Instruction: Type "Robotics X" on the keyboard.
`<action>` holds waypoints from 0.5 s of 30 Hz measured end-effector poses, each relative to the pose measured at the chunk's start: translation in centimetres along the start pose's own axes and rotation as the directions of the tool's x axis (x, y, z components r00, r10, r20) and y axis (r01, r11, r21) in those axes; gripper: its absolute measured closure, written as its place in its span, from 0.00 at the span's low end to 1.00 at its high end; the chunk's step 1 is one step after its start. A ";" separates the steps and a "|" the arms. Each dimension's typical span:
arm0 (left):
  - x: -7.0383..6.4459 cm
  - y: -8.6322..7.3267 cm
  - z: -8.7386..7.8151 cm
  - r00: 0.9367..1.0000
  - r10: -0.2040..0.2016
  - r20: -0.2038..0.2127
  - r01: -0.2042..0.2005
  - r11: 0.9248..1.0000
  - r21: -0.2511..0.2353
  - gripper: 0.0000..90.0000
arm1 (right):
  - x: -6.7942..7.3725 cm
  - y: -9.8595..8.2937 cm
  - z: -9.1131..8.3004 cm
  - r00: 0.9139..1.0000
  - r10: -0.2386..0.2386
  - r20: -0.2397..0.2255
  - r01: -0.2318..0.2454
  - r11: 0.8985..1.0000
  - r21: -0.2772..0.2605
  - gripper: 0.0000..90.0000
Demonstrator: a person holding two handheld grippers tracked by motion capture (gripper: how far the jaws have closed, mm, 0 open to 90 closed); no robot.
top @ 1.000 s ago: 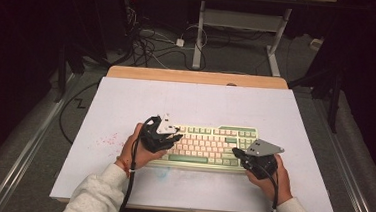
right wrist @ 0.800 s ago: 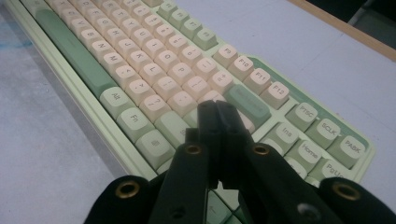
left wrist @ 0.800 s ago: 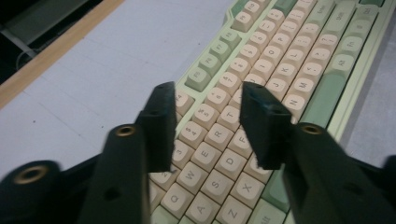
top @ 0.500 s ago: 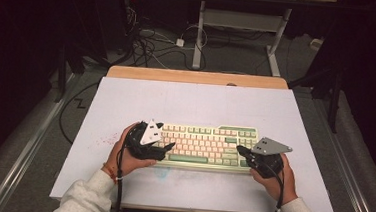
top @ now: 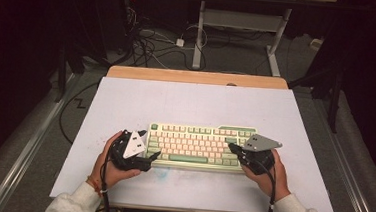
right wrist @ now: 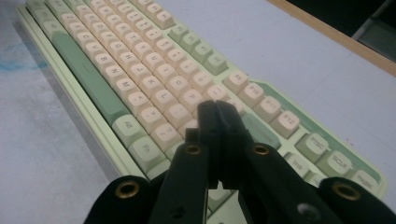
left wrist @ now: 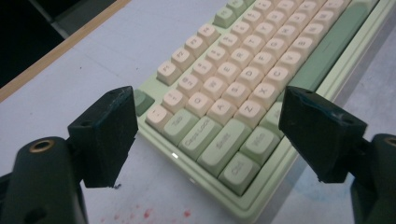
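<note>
A pale green keyboard (top: 198, 147) with cream and green keys lies on the white table top (top: 126, 106), near the front edge. My left gripper (top: 151, 156) sits at the keyboard's front left corner, held in a hand. In the left gripper view it (left wrist: 208, 114) stands open, its jaws wide apart on either side of that corner of the keyboard (left wrist: 233, 93), with nothing held. My right gripper (top: 232, 148) rests over the keyboard's right end. In the right gripper view it (right wrist: 217, 109) is shut, tips just above the keys (right wrist: 154, 88); whether they touch is unclear.
Red specks (left wrist: 140, 214) mark the table by the left gripper, and a faint blue smear (right wrist: 14, 65) lies in front of the keyboard. A wooden strip (top: 198, 77) edges the far side. Beyond it, cables (top: 150, 43) and desk legs (top: 199, 31) stand on the floor.
My left gripper has slid off the keyboard's left keys, moving left and toward the person to the front left corner. The right gripper has barely shifted.
</note>
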State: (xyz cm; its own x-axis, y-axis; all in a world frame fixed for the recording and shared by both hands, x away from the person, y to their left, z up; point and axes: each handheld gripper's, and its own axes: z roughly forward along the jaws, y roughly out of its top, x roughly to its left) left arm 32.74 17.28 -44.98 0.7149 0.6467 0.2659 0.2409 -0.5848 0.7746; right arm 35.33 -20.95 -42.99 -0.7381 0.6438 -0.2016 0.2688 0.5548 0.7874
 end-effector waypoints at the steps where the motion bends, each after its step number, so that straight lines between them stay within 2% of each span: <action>1: 0.0 -0.3 -0.2 1.000 -0.003 -0.001 0.003 1.000 0.002 0.21 | 0.1 0.2 0.2 1.000 -0.003 -0.003 0.003 1.000 0.002 1.00; 8: 0.0 -2.2 -0.9 1.000 -0.018 -0.002 0.018 0.999 0.043 0.19 | 0.9 1.5 2.4 0.999 -0.018 -0.027 0.019 1.000 0.022 1.00; 15: 0.0 -2.9 -1.2 1.000 -0.026 0.005 0.026 0.998 0.054 0.19 | 1.8 2.9 4.9 0.999 -0.026 -0.046 0.028 0.999 0.046 1.00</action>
State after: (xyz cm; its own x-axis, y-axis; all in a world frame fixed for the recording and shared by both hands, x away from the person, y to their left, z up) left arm 31.22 19.53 -46.52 0.7119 0.6590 0.2427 0.2941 -0.5935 0.7492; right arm 37.80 -15.65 -43.91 -0.7725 0.6043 -0.1952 0.2758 0.5962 0.7540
